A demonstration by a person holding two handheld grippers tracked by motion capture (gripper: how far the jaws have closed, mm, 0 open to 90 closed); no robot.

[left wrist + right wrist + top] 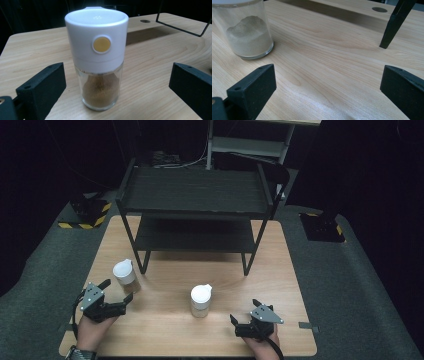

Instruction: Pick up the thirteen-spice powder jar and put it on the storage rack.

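1. Currently left gripper [114,292] is wide open, brown-spice shaker [125,275] upright dead ahead between its jaws, not touching.
2. Right gripper [245,312] also spread wide, empty; pale-powder shaker [201,300] sits off to its left, near table [280,270] centre.
3. Left is better aligned.

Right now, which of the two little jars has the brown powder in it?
The jar by the left hand-held gripper holds brown powder. The middle jar holds pale greyish powder.
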